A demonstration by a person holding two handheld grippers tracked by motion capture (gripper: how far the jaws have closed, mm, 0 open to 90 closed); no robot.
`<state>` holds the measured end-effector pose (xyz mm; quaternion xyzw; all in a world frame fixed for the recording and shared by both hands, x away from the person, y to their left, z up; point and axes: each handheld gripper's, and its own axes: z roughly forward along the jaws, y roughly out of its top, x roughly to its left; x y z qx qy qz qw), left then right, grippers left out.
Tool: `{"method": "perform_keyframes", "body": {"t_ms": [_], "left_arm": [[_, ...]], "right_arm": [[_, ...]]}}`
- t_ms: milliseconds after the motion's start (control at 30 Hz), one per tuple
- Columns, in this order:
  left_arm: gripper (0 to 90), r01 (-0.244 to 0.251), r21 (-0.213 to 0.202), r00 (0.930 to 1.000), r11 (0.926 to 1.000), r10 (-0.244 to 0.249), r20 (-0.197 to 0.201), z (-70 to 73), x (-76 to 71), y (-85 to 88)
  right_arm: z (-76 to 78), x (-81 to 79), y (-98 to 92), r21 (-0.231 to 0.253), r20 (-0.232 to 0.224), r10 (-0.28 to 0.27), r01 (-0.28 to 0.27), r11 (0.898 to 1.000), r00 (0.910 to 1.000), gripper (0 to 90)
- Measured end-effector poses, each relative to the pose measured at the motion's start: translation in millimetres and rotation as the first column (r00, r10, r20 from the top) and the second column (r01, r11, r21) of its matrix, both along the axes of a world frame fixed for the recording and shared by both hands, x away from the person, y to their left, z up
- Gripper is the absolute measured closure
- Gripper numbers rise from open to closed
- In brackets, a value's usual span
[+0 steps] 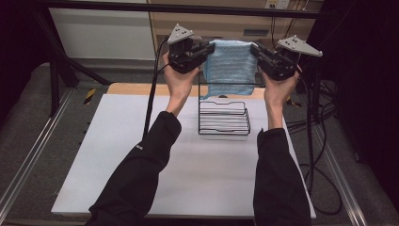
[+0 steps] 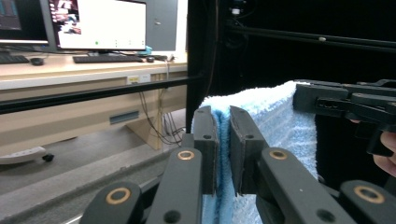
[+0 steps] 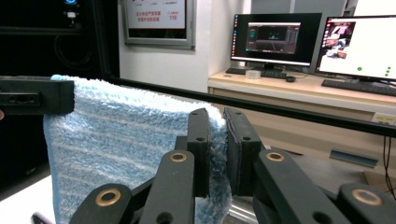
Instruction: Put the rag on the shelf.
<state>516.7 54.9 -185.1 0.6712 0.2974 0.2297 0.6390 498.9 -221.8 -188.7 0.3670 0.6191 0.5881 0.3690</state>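
Observation:
A light blue towel (image 1: 231,66) hangs stretched between my two grippers, held up above the black wire rack (image 1: 224,117) at the back of the white table (image 1: 141,155). My left gripper (image 1: 207,48) is shut on the towel's left top corner; in the left gripper view its jaws pinch the towel (image 2: 275,116) edge at the gripper (image 2: 224,140). My right gripper (image 1: 255,49) is shut on the right top corner; the right gripper view has the towel (image 3: 116,140) clamped at the gripper (image 3: 218,144). The towel's lower edge hangs behind the rack's top rail.
The wire rack stands on the table's far middle. A wooden board (image 1: 136,88) lies at the table's back edge. Cables (image 1: 320,155) trail off the right side. A black frame bar (image 1: 141,7) crosses behind. Desks with monitors (image 3: 280,37) stand beyond.

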Motion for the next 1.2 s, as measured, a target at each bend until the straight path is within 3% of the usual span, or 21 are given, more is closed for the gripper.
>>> {"method": "perform_keyframes", "body": {"t_ms": [433,1200], "left_arm": [[82.3,0.033,0.031,0.999,0.999,-0.032,-0.032,-22.6,-11.7,0.2],[81.8,0.11,0.069,0.9927,0.9916,-0.106,-0.057,-33.4,-45.3,8.8]], "right_arm": [[-23.6,-16.5,-6.5,0.011,-0.04,0.032,-0.032,0.999,0.9987,81.4],[-36.8,-52.4,-13.9,-0.032,-0.07,0.118,-0.121,0.992,0.9905,80.6]]}}
